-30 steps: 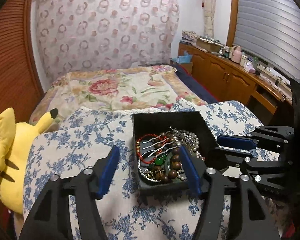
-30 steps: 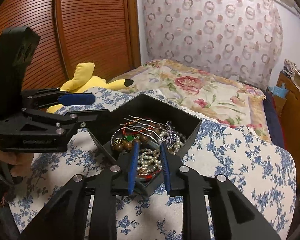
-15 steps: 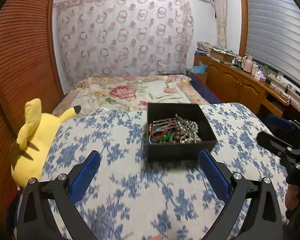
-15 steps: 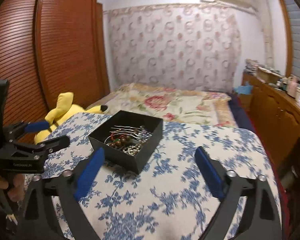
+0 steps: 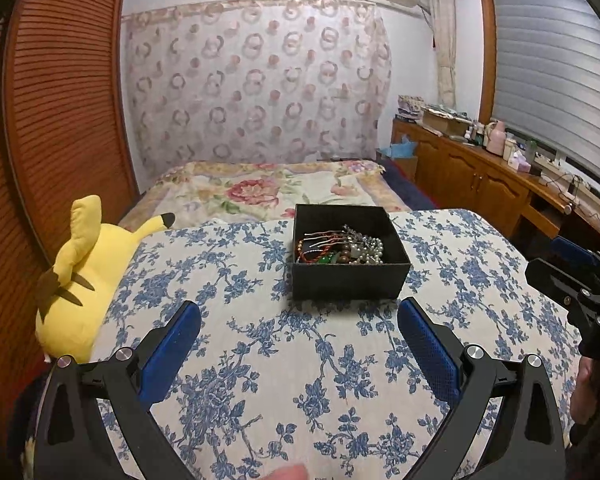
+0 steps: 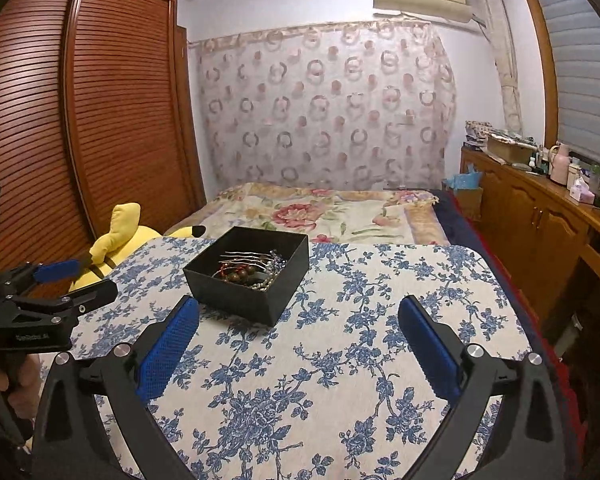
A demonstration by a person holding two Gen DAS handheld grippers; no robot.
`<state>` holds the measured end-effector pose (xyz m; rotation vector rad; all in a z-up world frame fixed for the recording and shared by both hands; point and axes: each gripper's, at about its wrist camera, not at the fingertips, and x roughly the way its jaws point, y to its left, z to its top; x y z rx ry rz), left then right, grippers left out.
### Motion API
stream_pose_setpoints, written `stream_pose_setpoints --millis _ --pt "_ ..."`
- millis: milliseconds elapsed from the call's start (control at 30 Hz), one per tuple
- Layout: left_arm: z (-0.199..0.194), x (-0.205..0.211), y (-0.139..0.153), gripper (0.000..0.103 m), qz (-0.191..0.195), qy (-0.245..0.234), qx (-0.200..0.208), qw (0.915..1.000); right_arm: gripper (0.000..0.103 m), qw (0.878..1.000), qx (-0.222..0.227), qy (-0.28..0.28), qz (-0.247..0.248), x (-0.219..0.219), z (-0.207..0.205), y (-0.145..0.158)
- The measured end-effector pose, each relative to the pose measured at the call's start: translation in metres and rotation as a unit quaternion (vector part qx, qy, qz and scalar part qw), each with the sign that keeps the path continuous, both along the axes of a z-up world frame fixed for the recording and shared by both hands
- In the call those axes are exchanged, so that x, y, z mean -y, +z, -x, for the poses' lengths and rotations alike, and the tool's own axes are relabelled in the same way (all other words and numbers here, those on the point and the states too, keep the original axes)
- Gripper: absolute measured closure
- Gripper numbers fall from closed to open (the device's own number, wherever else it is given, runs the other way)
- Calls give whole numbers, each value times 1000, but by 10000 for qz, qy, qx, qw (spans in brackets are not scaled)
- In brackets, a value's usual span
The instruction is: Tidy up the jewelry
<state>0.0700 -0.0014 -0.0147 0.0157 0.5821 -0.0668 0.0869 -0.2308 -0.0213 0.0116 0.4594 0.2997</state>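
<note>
A black open box [image 5: 346,282] stands on the blue-flowered tablecloth [image 5: 300,380], holding a tangle of jewelry [image 5: 340,246]: pearl strands, brown beads, red cord, silver hairpins. My left gripper [image 5: 299,308] is open wide just short of the box's near wall, with nothing between its blue pads. In the right wrist view the box [image 6: 244,300] sits left of centre with its jewelry [image 6: 252,270] showing. My right gripper [image 6: 299,304] is open wide and empty, near the box's right corner. Each gripper shows in the other's view: right gripper [image 5: 552,260], left gripper [image 6: 96,276].
A yellow plush toy [image 5: 80,276] leans at the table's left edge. Behind the table lies a bed [image 5: 268,192] with a floral cover. A louvred wooden wardrobe [image 6: 80,120] is on the left, a wooden cabinet [image 5: 480,176] with clutter on the right.
Both grippers have drawn back from the box and opened wide. The right one was nearly shut over the jewelry a second ago. The box has stayed on the cloth.
</note>
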Motion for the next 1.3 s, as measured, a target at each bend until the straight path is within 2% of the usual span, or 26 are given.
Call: stream_pose_setpoints --millis 467,1300 --pt "21 3 11 8 -6 -44 206 9998 3 9999 58 -90 -42 1 10 2" --pt "25 2 18 8 4 63 317 9995 3 9999 55 -110 -72 3 12 2"
